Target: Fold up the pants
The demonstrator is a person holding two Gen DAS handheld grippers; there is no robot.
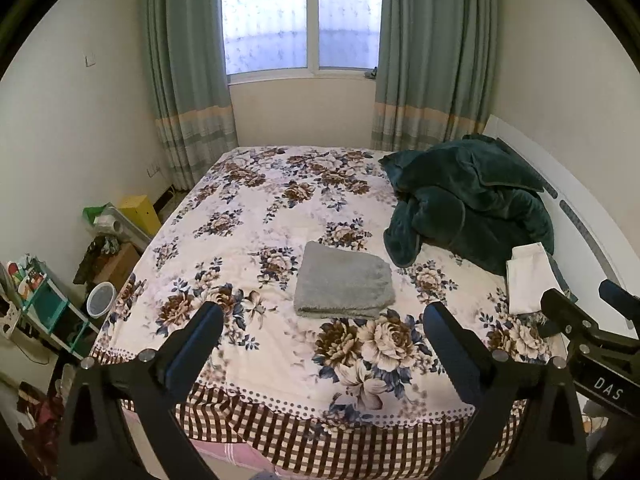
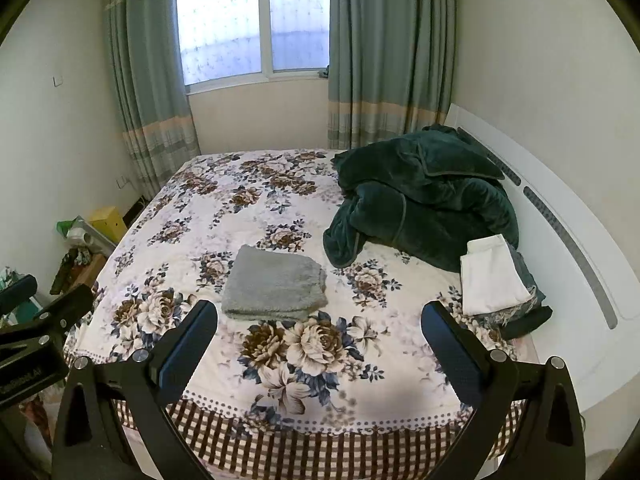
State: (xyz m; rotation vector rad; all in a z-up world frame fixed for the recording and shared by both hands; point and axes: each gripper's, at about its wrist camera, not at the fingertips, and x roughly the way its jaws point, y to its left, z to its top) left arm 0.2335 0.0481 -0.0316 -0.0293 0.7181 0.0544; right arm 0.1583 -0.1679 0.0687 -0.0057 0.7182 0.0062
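The grey pants lie folded into a flat rectangle on the floral bedspread, near the middle of the bed; in the right wrist view the same grey pants sit left of centre. My left gripper hovers above the bed's near edge, open, with nothing between its fingers. My right gripper hangs beside it, also open and empty. Each gripper shows in the other's view: the right gripper at the right edge, the left gripper at the left edge. Both are held back from the pants without touching them.
A heap of dark green blanket fills the bed's far right. A folded white cloth rests on other garments by the white headboard. Boxes, a shelf and clutter crowd the floor left of the bed. Curtains and a window stand behind.
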